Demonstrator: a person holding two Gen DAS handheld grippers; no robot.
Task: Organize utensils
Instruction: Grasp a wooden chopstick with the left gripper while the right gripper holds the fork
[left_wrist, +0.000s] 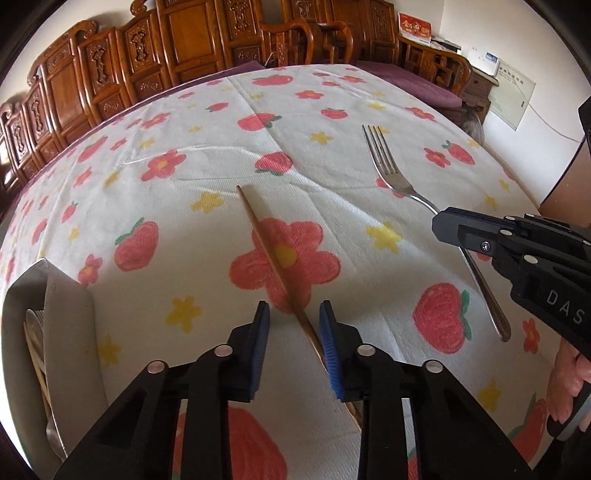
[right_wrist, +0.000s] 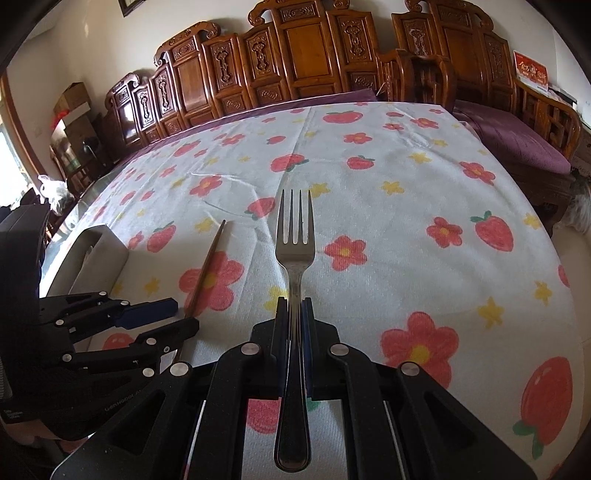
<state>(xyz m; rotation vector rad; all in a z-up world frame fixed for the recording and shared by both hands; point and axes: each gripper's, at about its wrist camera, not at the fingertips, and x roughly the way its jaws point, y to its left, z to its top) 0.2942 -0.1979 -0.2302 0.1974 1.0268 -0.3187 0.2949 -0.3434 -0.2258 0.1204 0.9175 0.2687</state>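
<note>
A brown chopstick (left_wrist: 273, 258) lies on the flowered tablecloth and runs between the fingers of my left gripper (left_wrist: 294, 312), which is open around it. It also shows in the right wrist view (right_wrist: 207, 271). My right gripper (right_wrist: 294, 306) is shut on the neck of a steel fork (right_wrist: 295, 236), tines pointing away, held just above the cloth. In the left wrist view the right gripper (left_wrist: 447, 221) holds the fork (left_wrist: 388, 166) at the right. The left gripper (right_wrist: 177, 317) shows open at the left of the right wrist view.
A grey utensil holder (left_wrist: 70, 295) with several utensils inside stands at the left table edge; it also shows in the right wrist view (right_wrist: 96, 251). Carved wooden chairs (right_wrist: 295, 59) line the far side. A purple-cushioned bench (right_wrist: 517, 144) stands at the right.
</note>
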